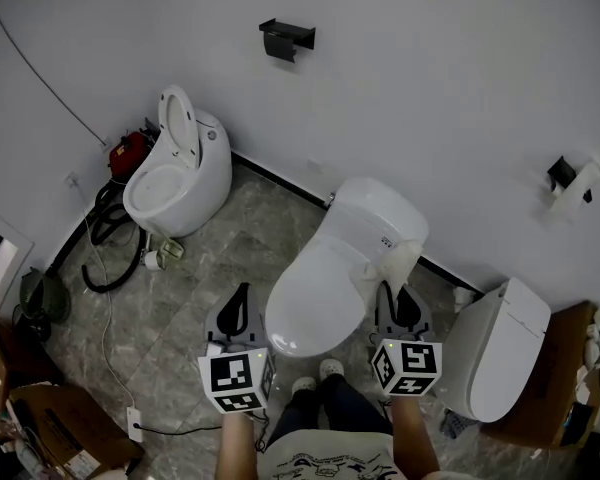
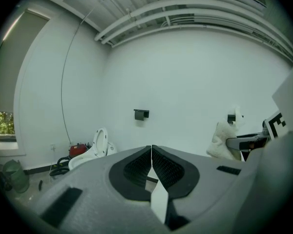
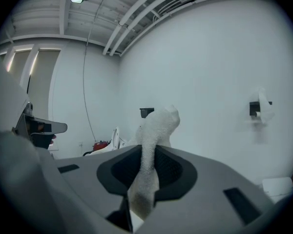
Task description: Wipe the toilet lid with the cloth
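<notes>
A room with many toilets, not a home bathroom.
A white toilet with its lid up (image 1: 175,168), a white toilet with its lid shut (image 1: 345,268) and a boxy white toilet (image 1: 495,348) stand near each other on a grey stone-look tiled floor (image 1: 200,258). A black paper holder (image 1: 286,38) hangs on the plain white wall (image 1: 430,88). A small red machine (image 1: 128,155) sits in the corner.

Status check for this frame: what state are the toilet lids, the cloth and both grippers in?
middle toilet lid: closed.
left toilet lid: raised.
right toilet lid: closed.
cloth: pinched, free end sticking up.
left gripper: shut, empty.
right gripper: shut on cloth.
</notes>
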A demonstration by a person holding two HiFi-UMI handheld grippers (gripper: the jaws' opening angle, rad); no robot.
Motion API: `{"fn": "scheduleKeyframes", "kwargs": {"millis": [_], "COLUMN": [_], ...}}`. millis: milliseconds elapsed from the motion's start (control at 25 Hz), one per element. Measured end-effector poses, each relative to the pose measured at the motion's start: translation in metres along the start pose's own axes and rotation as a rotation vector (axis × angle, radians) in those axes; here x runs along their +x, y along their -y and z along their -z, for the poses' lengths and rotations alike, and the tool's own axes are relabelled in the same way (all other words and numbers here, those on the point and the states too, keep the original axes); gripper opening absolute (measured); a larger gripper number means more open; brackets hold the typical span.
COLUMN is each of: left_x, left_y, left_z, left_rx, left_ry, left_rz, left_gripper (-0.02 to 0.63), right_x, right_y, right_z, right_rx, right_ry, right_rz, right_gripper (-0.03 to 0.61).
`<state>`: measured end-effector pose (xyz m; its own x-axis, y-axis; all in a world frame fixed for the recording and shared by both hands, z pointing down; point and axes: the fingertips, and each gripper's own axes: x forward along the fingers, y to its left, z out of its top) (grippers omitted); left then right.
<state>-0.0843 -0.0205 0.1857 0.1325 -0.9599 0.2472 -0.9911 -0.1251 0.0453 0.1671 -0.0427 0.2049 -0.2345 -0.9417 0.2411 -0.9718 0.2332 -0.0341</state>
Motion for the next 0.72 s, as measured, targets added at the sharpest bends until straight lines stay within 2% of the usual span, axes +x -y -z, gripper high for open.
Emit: {"fn": "scheduleKeyframes", "kwargs": {"millis": [480, 720], "left_x": [0.047, 0.084], "left_y": [-0.011, -0.01], "left_z": [0.031, 0.05], "left_rx": [-0.048, -0.046], "left_ry": [-0.083, -0.127], "left_rz": [-0.058, -0.085], "left_gripper": [0.01, 0.009], "right_x": [0.069, 0.115], "right_y": [0.011, 0.023], "right_z": [0.029, 0.049], "right_rx": [-0.019, -0.028], "right_ry": [-0.096, -0.143], "right_rz": [-0.063, -0.108], "right_gripper": [0.067, 0.067]}}
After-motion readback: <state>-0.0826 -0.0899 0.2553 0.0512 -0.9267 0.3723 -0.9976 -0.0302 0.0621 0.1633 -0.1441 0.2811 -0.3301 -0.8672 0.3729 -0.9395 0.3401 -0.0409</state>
